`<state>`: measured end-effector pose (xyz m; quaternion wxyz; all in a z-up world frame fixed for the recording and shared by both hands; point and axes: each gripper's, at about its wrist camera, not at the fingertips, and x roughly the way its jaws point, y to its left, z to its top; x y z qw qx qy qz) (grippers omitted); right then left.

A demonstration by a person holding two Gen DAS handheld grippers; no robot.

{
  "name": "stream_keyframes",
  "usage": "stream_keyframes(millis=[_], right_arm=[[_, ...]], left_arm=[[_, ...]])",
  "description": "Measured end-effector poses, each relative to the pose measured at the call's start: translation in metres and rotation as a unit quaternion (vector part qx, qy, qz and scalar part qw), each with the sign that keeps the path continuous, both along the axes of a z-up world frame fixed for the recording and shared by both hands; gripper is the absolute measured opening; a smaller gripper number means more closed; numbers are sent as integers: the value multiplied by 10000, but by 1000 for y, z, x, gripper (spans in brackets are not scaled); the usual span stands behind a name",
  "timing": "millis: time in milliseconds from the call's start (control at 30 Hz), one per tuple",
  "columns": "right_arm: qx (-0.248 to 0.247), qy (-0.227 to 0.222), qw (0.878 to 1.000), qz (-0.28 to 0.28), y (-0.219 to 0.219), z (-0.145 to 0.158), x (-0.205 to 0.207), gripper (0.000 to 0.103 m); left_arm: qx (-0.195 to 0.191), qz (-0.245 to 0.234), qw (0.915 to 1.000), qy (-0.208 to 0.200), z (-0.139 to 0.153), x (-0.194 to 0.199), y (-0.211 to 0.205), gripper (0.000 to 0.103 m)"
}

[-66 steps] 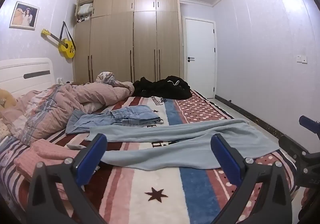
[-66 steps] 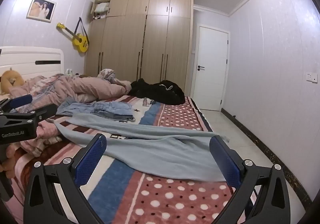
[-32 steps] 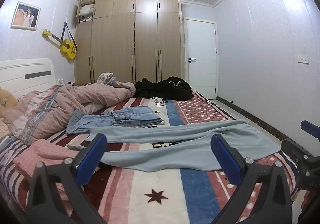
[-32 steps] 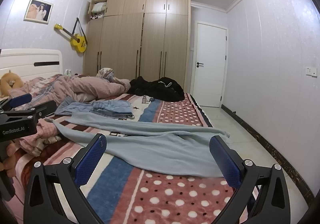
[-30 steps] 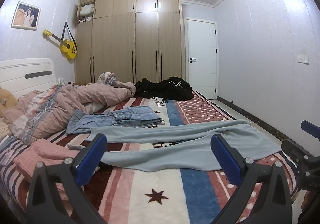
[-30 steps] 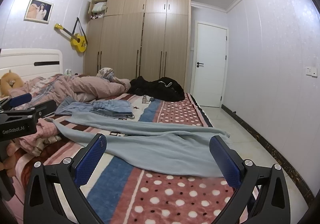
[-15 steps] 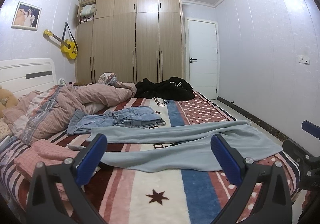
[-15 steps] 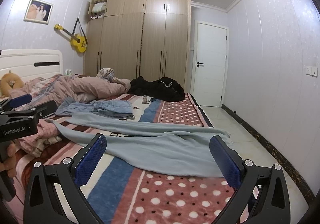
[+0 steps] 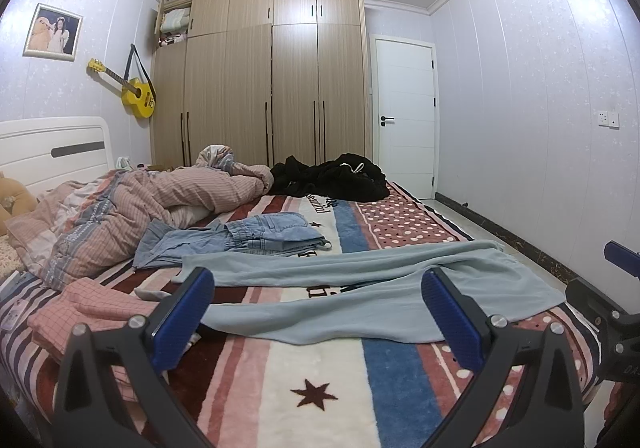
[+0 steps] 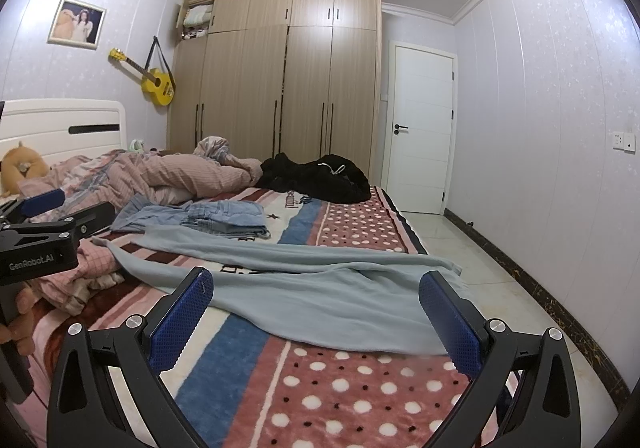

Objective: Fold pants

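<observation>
Light blue pants (image 9: 340, 296) (image 10: 312, 288) lie spread flat across the striped and dotted blanket (image 9: 320, 376), legs stretching toward the left, waist end at the right bed edge. My left gripper (image 9: 318, 308) hovers open above the near side of the pants, nothing between its blue pads. My right gripper (image 10: 316, 306) is also open, held over the wider waist part, empty. Each gripper shows at the edge of the other's view.
Folded denim clothes (image 9: 248, 236) lie just beyond the pants. A pink quilt (image 9: 132, 207) is heaped at the left, a black garment (image 9: 332, 175) at the far end. Pink checked cloth (image 9: 88, 312) sits near left. Floor (image 10: 472, 248) runs along the right.
Both views have shifted only slightly; the pants lie unmoved and both grippers stay open.
</observation>
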<state>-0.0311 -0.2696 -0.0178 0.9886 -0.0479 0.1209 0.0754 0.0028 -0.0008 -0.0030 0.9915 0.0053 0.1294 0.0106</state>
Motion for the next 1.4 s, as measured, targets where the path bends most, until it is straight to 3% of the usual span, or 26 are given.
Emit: stream_keyframes(millis=[667,867,1067,1267,1400], right_arm=[[-1,4,10000,29,2,0,0,103],[34,-11,9998,-180,2,-1,1,103],[197,317,9993,-93,-9,-16,28,103],[673,1187,9901,312,-40,-56,79,102],[784,1727,9818,51,-62,-91,108,102]], left_arm=[[-85,-65,9999,101,-6,14,3,102],[-111,-37,9994,320,-14,35,4,102],[-207,-42,9967,781,-35,67,15,102],[-600,-125,9851,1608,-82,113,40,102],[-1242,-150,9657,2274,-127,150,60,102]])
